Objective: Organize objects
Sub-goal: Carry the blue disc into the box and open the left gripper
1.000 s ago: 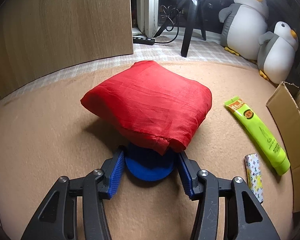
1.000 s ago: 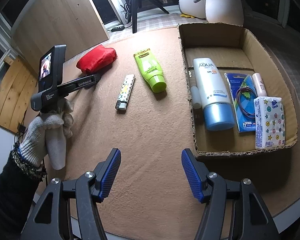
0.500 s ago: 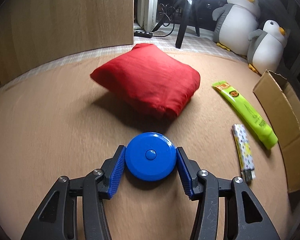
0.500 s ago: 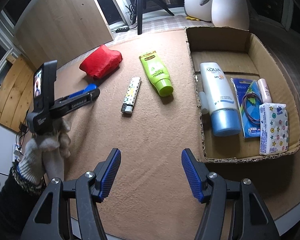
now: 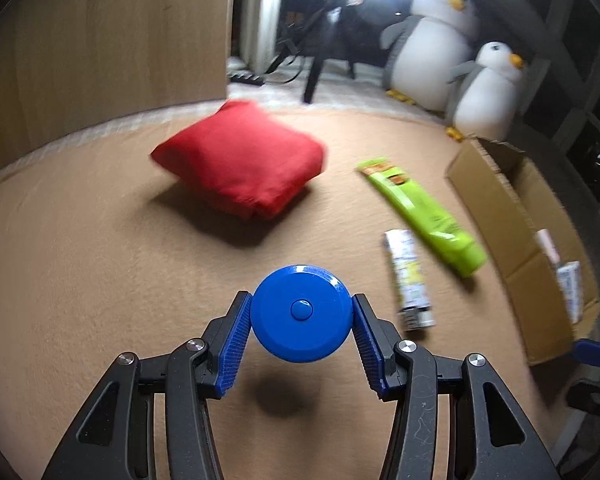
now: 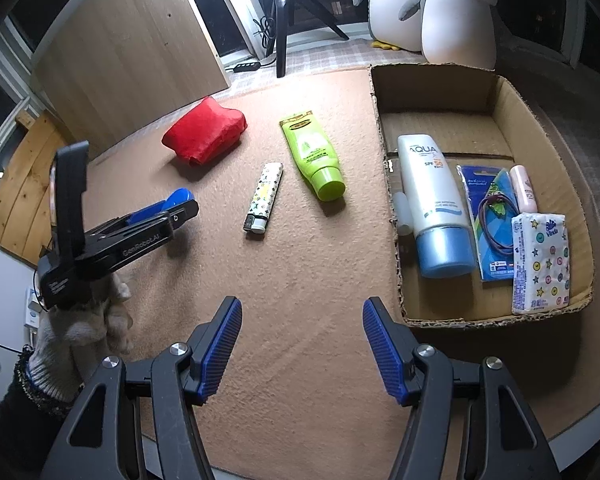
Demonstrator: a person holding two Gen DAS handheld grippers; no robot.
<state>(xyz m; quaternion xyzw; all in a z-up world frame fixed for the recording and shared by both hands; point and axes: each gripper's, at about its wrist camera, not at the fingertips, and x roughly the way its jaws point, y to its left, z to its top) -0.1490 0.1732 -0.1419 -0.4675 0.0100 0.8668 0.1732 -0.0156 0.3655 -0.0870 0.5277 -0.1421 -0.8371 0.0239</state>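
Transfer step: left tool (image 5: pixel 301 320) is clamped on the blue disc (image 5: pixel 301 314), lifted clear of the desk (image 5: pixel 80 280); best carried level toward the cardboard box (image 5: pixel 516 216) at 3 o'clock, clearing lighter (image 5: pixel 408 280) and green tube (image 5: pixel 424 212); right tool (image 6: pixel 302 344) hangs apart, empty.

The round disc (image 5: pixel 301 313) is bright blue, and the pads (image 5: pixel 233 350) that squeeze it are blue too. The soft bag (image 6: pixel 205 134) is red. The tube (image 6: pixel 313 155) is lime green with a green cap. The lighter (image 6: pixel 263 197) is white with small yellow and dark shapes. The mat (image 6: pixel 300 280) is tan. The box (image 6: pixel 500 92) is brown. In it, a white bottle (image 6: pixel 432 196) has a light blue cap, and the tissue pack (image 6: pixel 540 264) is white with little stars and faces. The glove (image 6: pixel 80 332) is grey-white.
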